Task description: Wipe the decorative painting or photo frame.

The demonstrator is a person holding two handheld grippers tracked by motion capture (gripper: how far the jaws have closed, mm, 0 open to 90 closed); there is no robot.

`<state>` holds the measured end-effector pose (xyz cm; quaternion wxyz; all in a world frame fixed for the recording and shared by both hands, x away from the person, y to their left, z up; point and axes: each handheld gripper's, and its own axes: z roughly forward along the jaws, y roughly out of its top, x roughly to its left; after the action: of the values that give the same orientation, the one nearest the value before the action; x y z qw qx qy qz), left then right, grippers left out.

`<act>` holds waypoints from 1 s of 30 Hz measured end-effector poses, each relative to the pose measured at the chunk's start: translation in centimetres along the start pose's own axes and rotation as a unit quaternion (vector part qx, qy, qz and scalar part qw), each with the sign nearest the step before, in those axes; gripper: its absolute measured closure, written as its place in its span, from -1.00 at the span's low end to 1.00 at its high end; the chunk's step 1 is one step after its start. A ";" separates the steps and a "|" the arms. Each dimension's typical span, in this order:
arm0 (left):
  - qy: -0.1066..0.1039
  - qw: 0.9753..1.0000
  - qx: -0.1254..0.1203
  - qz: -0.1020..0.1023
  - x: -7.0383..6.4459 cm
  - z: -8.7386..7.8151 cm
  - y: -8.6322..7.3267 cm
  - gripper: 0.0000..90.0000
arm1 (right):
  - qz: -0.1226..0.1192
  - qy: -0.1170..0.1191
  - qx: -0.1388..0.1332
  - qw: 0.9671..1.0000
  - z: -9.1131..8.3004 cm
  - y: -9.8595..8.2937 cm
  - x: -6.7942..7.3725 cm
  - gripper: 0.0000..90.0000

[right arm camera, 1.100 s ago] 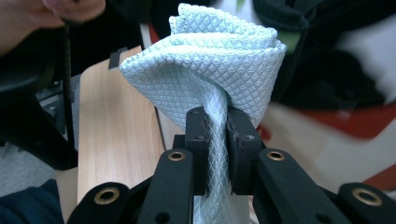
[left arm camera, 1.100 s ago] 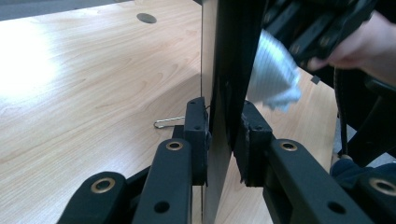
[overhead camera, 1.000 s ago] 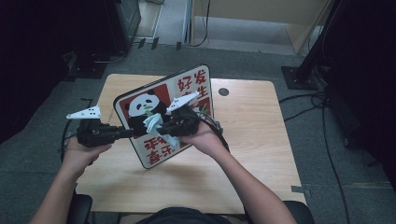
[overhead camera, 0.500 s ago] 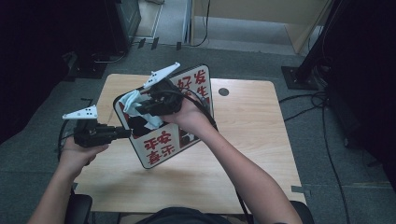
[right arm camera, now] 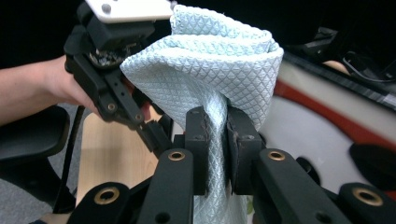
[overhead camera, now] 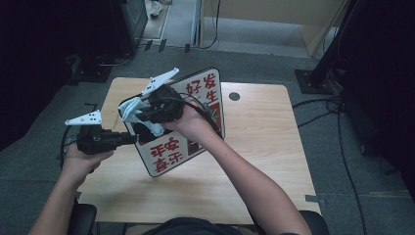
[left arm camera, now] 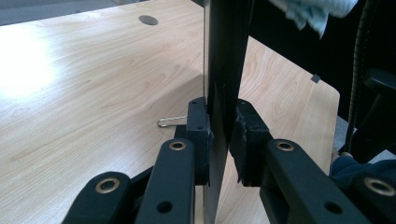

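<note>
Both grippers clamped, wiping the sign board

Left gripper (left arm camera: 219,135) pinches the sign board (overhead camera: 195,142) edge, tilted above the table (overhead camera: 259,147). Right gripper (right arm camera: 215,135) squeezes a pale blue cloth (right arm camera: 219,65) against its face; red characters read 好发生.

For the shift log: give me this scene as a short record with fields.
work: wiping a sign with a cloth
sign: white board with red characters and a panda picture, held tilted above the table
left gripper: shut on the sign's edge
right gripper: shut on the cloth
cloth: pale blue, bunched, against the sign's face
small item: a wire clip lies on the table
</note>
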<state>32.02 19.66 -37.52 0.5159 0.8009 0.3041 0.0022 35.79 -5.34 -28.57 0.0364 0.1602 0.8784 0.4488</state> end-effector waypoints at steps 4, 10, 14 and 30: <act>0.000 1.000 0.001 0.001 0.0 0.0 0.0 0.75 | -0.004 0.001 0.005 1.000 0.5 -0.9 0.1 0.80; 0.000 1.000 0.001 0.000 0.1 0.0 0.0 0.75 | 0.006 0.008 0.009 1.000 1.2 -2.3 0.2 0.80; 0.001 1.000 0.001 0.001 0.1 0.0 0.0 0.75 | 0.006 0.013 0.019 1.000 1.9 -3.5 0.3 0.80; 0.006 1.000 0.000 0.004 0.0 0.0 0.0 0.75 | 0.020 0.023 0.033 0.999 3.4 -7.6 0.3 0.80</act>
<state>31.98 19.65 -37.49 0.5138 0.8023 0.3036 0.0089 34.34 -6.75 -36.59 0.0021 0.1687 0.8900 0.4236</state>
